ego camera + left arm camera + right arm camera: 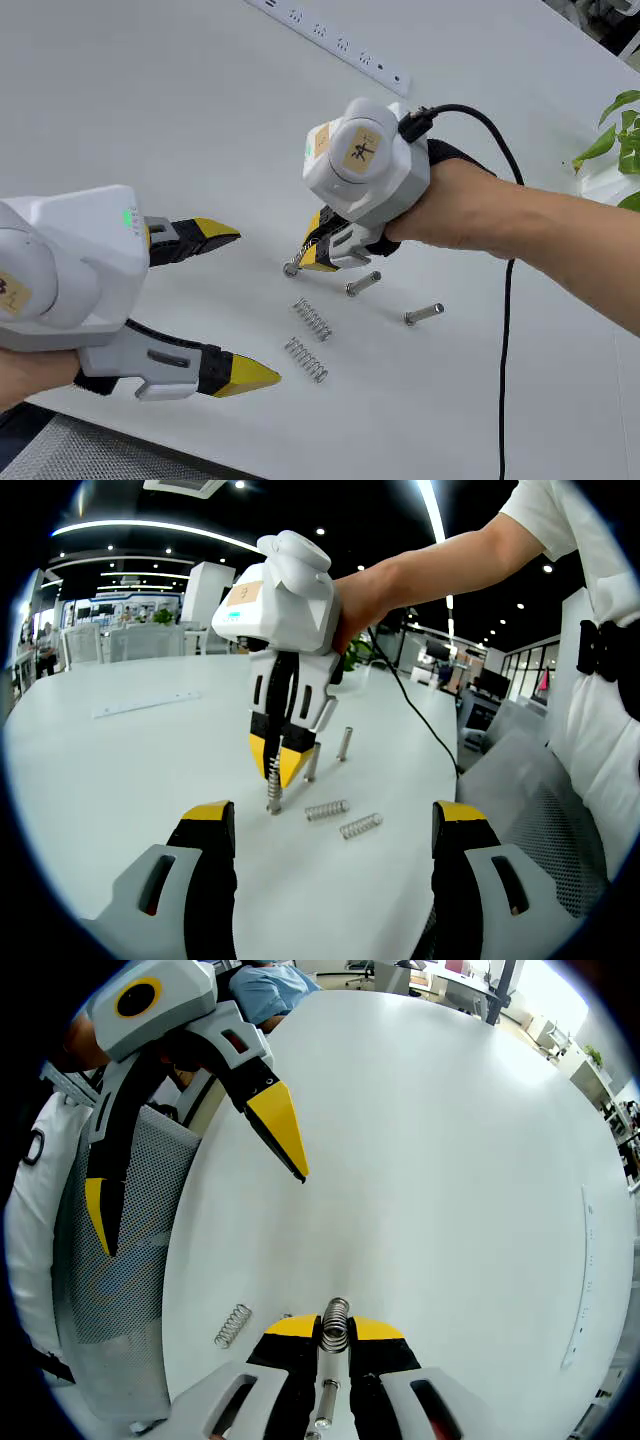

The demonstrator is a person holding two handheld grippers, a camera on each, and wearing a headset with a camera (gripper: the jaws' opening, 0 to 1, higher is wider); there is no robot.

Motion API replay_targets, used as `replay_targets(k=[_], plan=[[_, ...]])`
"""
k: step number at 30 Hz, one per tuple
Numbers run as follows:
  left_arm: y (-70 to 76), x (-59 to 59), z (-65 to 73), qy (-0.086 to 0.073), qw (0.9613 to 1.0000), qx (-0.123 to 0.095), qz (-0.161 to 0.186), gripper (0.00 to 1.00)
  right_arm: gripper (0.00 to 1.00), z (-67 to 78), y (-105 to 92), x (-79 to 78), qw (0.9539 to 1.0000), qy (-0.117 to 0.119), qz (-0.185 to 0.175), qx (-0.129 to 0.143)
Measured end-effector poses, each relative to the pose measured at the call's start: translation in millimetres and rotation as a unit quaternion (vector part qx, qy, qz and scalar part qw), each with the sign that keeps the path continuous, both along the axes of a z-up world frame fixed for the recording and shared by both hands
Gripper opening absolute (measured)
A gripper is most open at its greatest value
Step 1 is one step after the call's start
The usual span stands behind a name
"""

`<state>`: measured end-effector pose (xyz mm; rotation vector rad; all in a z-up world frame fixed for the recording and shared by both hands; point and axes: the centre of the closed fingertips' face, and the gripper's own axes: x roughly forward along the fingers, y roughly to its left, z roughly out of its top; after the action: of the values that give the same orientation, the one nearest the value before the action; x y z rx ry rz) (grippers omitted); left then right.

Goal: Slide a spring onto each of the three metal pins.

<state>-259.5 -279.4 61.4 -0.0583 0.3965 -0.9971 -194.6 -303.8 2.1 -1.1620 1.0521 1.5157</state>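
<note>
Starting at the left, I have the left gripper [258,305] held over the near-left part of the white table [150,110], its jaws spread wide with nothing between them. Just right of its yellow tips, the upper loose spring [312,318] and the lower loose spring [305,359] lie on the table close together, not touching each other or the tips.

Above them, at the middle, the right gripper [308,260] points steeply down at the table, carried by a hand [450,205] that reaches in from the right. Its jaws are drawn together on the held spring [337,1320], whose coil pokes out past the yellow tips. In the left gripper view the end of that piece meets the table. I cannot tell whether a pin runs inside the coil.

Right of those jaws sits the first pin [363,284], near them but apart, and further right the second pin [423,314], neither carrying a spring. In the left gripper view both look to stand upright on their wide heads; from the head view I cannot be sure.

A black cable [505,300] runs from the right gripper down the right side of the table. A power strip [335,38] lies at the far side, and a green plant [615,130] shows at the right edge.
</note>
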Motion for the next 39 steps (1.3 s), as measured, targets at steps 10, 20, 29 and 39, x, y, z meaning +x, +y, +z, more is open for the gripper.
replay_targets(k=[10,20,29,39], plan=[[-0.5,0.1,-0.9,0.001,1.0000,0.002,-0.002,0.79,0.08,-6.5,0.9,0.1,1.0000,-0.004,-0.002,0.003],[-0.4,0.0,-1.1,0.001,1.0000,0.003,-0.004,0.79,0.08,-13.9,0.8,1.0,1.0000,-0.006,-0.007,0.003],[-0.4,-0.2,-1.8,0.002,1.0000,0.004,-0.003,0.79,0.08,-16.8,1.6,1.9,0.9999,-0.005,-0.012,0.006],[0.8,-0.7,-2.7,0.002,1.0000,0.006,-0.003,0.79,0.10,-17.0,2.7,2.1,0.9998,-0.005,-0.016,0.009]])
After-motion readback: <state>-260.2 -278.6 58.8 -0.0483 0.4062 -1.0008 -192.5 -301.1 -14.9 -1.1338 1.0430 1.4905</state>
